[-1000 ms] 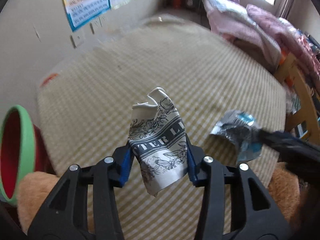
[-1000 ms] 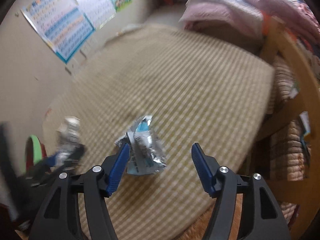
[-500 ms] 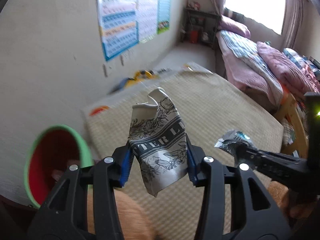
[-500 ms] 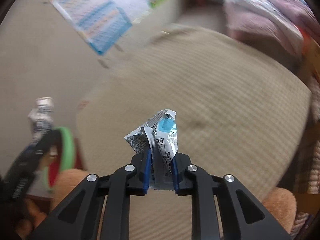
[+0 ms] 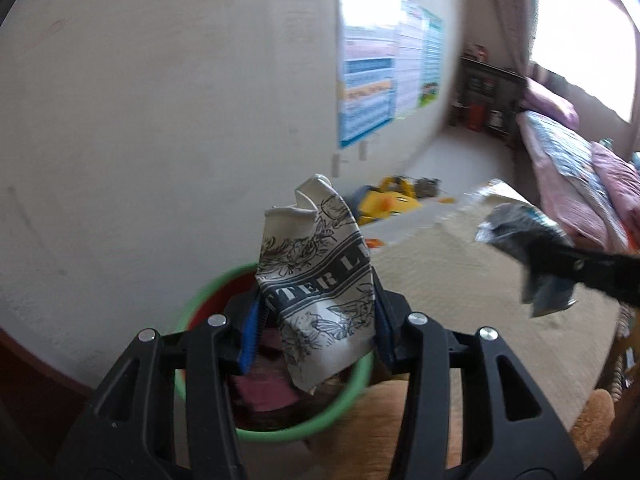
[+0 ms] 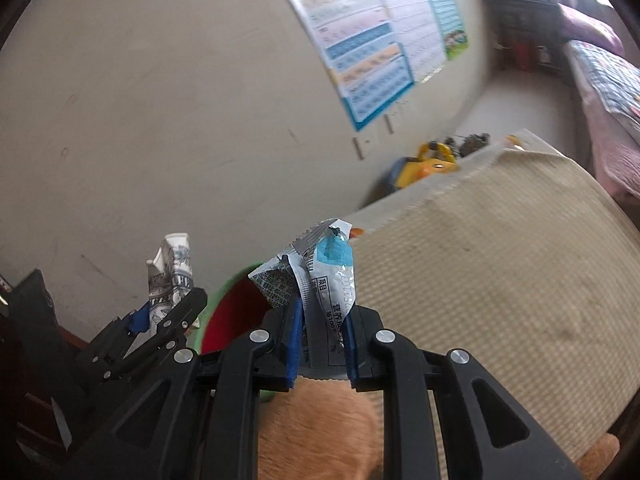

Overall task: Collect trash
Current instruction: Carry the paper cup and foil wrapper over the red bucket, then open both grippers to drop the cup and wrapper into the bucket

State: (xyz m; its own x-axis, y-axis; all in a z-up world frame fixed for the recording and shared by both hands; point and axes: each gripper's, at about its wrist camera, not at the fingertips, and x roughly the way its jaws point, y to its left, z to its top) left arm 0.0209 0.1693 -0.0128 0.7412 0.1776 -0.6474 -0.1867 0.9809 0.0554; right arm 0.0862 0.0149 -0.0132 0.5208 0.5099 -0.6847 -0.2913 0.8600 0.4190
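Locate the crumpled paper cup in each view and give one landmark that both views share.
Left wrist: the paper cup sits at centre, pinched in the left hand-held gripper, above the green-rimmed bin.
Right wrist: the cup shows at lower left, left of the foil wrapper.
Shared landmark: the blue wall chart.

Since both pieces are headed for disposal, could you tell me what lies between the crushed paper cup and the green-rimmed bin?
Nothing: in the left wrist view the crushed paper cup, clamped in the left gripper, hangs directly over the green-rimmed bin.

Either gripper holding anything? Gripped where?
Left gripper: crushed paper cup, pinched across its lower body. Right gripper: foil wrapper, clamped at its lower end.
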